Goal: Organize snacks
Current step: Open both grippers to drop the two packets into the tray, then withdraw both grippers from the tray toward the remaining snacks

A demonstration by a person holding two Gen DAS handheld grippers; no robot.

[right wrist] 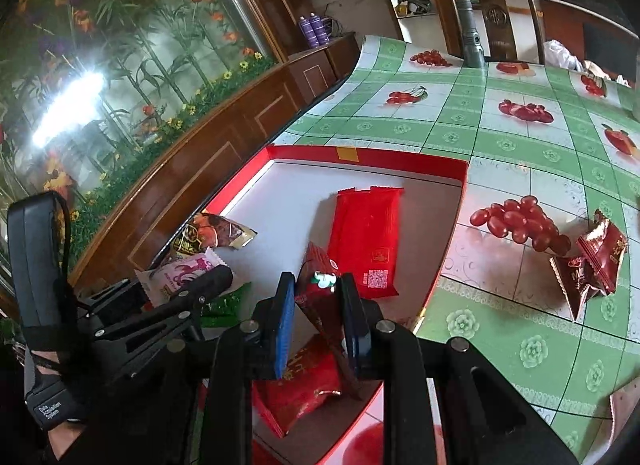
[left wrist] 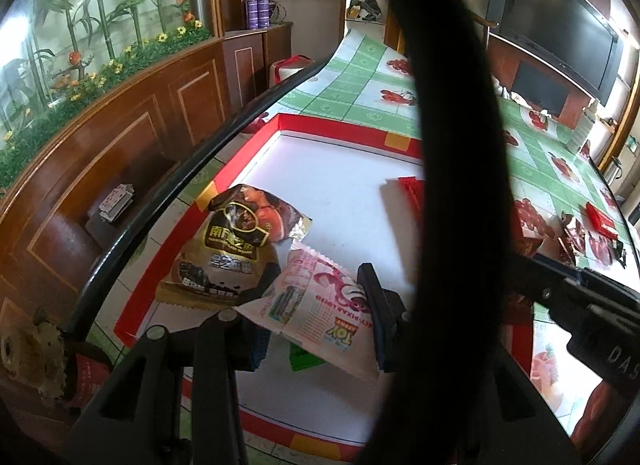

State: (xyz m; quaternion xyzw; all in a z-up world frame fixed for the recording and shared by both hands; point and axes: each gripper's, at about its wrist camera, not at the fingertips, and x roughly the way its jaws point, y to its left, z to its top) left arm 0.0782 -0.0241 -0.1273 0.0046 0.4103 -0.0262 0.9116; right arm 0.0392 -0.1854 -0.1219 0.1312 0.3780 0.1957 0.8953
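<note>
Placing step: left gripper (left wrist: 316, 329) clamps pink-white Toy Story packet (left wrist: 320, 305), right gripper (right wrist: 316, 321) clamps dark-red snack pouch (right wrist: 320, 289), both over red-rimmed white tray (right wrist: 400, 163). Next: lower, open, w/o overlapping.

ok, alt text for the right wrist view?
The right claw grips a dark red snack packet above a red-rimmed white tray holding a flat red pack. The left claw holds a pink-and-white packet; two maroon packets lie on the green tablecloth.
</note>
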